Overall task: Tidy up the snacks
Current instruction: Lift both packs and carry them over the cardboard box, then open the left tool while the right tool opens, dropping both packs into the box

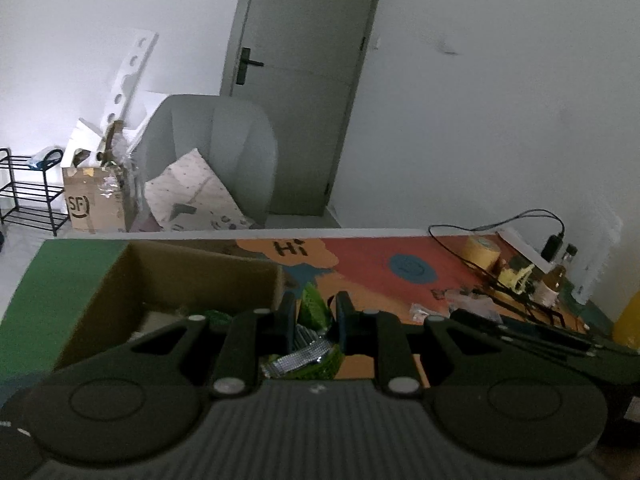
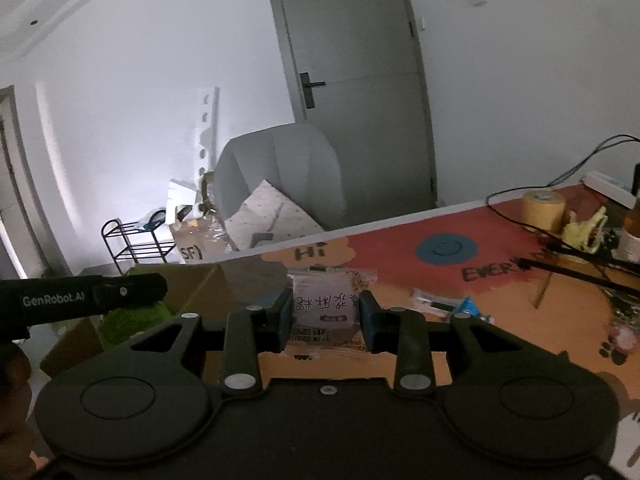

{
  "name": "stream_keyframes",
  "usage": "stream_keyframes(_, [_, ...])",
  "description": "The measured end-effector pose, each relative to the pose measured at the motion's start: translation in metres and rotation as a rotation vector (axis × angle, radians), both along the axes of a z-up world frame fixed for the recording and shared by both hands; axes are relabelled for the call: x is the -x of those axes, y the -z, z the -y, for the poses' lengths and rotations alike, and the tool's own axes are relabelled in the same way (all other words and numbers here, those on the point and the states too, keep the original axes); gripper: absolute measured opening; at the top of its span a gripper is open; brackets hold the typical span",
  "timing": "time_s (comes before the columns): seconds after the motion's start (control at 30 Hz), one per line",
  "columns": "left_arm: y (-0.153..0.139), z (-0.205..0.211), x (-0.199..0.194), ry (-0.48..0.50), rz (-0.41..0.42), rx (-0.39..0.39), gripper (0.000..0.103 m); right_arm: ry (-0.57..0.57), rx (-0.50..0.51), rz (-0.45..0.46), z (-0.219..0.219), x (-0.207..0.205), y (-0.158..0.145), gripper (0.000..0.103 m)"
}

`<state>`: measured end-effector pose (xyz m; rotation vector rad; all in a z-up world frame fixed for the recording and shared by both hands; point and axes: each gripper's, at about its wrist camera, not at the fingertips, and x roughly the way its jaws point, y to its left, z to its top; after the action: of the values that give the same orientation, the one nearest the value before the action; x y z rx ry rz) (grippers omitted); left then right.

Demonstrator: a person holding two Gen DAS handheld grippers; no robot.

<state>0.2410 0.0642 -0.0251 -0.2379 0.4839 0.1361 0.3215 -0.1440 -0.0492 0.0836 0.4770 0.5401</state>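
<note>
Snack packets fill both of my grippers. My left hand-held gripper (image 1: 313,312) is clenched on a green snack packet (image 1: 314,308) with a crinkled silver end; the packet sticks up between the two fingers and hangs below them, just beside the right wall of the open cardboard box (image 1: 192,276). The same packet shows as a green patch low on the left of the right wrist view, under the black body of the left hand-held gripper. Inside the box I can make out something green and something pale on the floor, too dim to name.

My right hand-held gripper (image 2: 325,314) is grasping a clear-wrapped snack packet (image 2: 326,304) with dark printed characters, both pads pressed on its sides. It sits lifted above the bench (image 2: 500,300), close to the box corner.

On the bench's colourful mat, a few small wrapped snacks (image 2: 444,304) lie just right of my right gripper's fingers. Farther right stand a roll of yellow tape (image 2: 543,210), a yellow clip-like item (image 2: 584,228) and a tangle of black cable (image 2: 560,184).

Beyond the bench I see a grey armchair (image 1: 216,152), a grey door (image 1: 304,80), a taped shipping carton (image 1: 96,200) and a black wire rack (image 1: 28,196).
</note>
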Motion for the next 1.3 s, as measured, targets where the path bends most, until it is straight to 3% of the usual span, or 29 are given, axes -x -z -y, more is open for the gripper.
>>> stream_keyframes(0.43, [0.001, -0.049, 0.026, -0.082, -0.004, 0.034, 0.019, -0.054, -0.027, 0.003, -0.046, 0.015, -0.007, 0.033])
stream_keyframes(0.83, [0.011, -0.068, 0.045, -0.112, -0.026, 0.078, 0.02, -0.144, -0.031, 0.008, -0.076, 0.034, -0.017, 0.033])
stream_keyframes(1.0, [0.015, -0.077, 0.049, -0.151, -0.067, 0.107, 0.024, -0.179, -0.043, -0.01, -0.086, 0.04, -0.019, 0.033])
stream_keyframes(1.2, [0.009, -0.09, 0.062, -0.212, -0.049, 0.12, 0.027, -0.222, -0.044, -0.022, -0.096, 0.048, -0.021, 0.033])
stream_keyframes(1.3, [0.007, -0.092, 0.065, -0.22, -0.044, 0.118, 0.036, -0.241, -0.046, -0.034, -0.101, 0.051, -0.021, 0.033])
